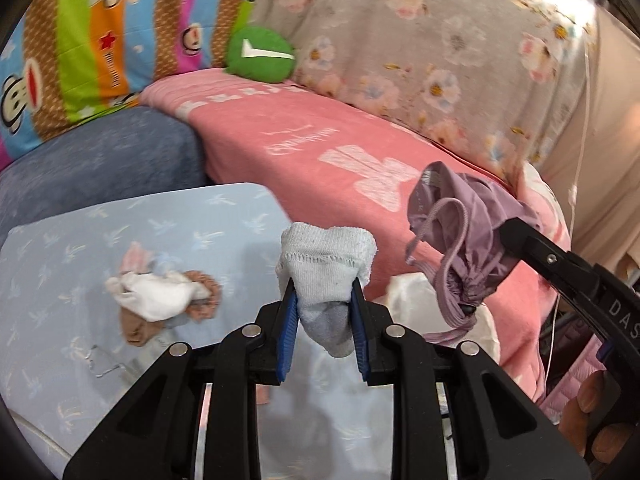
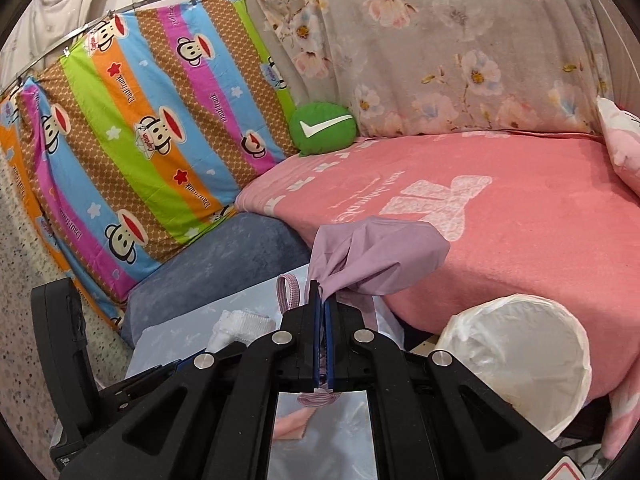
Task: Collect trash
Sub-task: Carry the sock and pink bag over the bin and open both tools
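My left gripper (image 1: 323,300) is shut on a white and grey sock (image 1: 326,268), held above a light blue patterned surface (image 1: 60,264). My right gripper (image 2: 323,304) is shut on a purple drawstring pouch (image 2: 376,256), which also shows in the left wrist view (image 1: 460,236) hanging to the right of the sock. A white-lined bin (image 2: 520,356) stands below the pouch to the right, against the pink bed; it also shows in the left wrist view (image 1: 412,296). A pile of small white, brown and pink cloth items (image 1: 160,296) lies on the blue surface at left.
A pink blanket (image 2: 500,208) covers the bed. A green round cushion (image 2: 322,128) sits at its far corner. A striped monkey-print sheet (image 2: 140,140) and a floral sheet (image 2: 460,48) hang behind. A grey-blue cushion (image 1: 100,160) lies beside the bed.
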Demonstrator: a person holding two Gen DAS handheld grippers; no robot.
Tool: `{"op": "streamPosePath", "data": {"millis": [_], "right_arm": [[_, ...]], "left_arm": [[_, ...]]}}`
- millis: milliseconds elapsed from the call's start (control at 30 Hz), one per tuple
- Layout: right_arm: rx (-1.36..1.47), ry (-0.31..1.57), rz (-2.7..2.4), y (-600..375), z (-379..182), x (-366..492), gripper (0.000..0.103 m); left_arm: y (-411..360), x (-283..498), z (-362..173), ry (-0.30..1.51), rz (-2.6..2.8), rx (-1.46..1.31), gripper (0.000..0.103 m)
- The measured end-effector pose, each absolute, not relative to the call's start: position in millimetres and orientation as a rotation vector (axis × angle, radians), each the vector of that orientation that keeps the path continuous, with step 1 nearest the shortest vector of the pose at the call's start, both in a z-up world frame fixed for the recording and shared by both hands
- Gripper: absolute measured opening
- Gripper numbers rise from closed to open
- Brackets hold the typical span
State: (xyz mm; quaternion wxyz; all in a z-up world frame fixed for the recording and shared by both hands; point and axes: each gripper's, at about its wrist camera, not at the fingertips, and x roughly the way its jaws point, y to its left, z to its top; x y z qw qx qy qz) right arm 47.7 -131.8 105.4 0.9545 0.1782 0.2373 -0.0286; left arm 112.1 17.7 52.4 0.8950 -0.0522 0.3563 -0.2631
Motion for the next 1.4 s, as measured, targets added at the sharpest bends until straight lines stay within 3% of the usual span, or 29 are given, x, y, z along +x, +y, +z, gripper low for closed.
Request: {"op": "streamPosePath", "data": {"millis": [833, 933, 967, 1000, 1067, 1400], "right_arm": [[0.433, 0.503, -0.223, -243.2, 77.9, 16.9, 0.005], [0.436, 0.494, -0.24, -246.6, 76.2, 14.7, 0.009], [0.438, 0.494, -0.242, -248.0, 75.7, 14.5, 0.009], [0.441, 0.492, -0.245, -250.6, 75.1, 14.0, 0.01], [0.445, 0.488, -0.252, -253.3, 74.9, 12.6, 0.018], [0.445, 0.488, -0.251, -249.4, 74.2, 5.8, 0.03]], "left_arm": [[-111.7, 89.6, 45.3, 0.777, -0.746, 0.059, 0.027], [-117.8, 89.5, 42.8, 0.783, -0.757, 0.065, 0.04], [-119.4, 89.1, 42.5, 0.781, -0.753, 0.069, 0.056], [-120.2, 88.3, 42.8, 0.768, -0.737, 0.072, 0.066], [-121.1, 87.3, 43.3, 0.748, -0.725, 0.078, 0.068], [-112.8, 88.7, 38.6, 0.77, -0.688, 0.081, 0.068]]}}
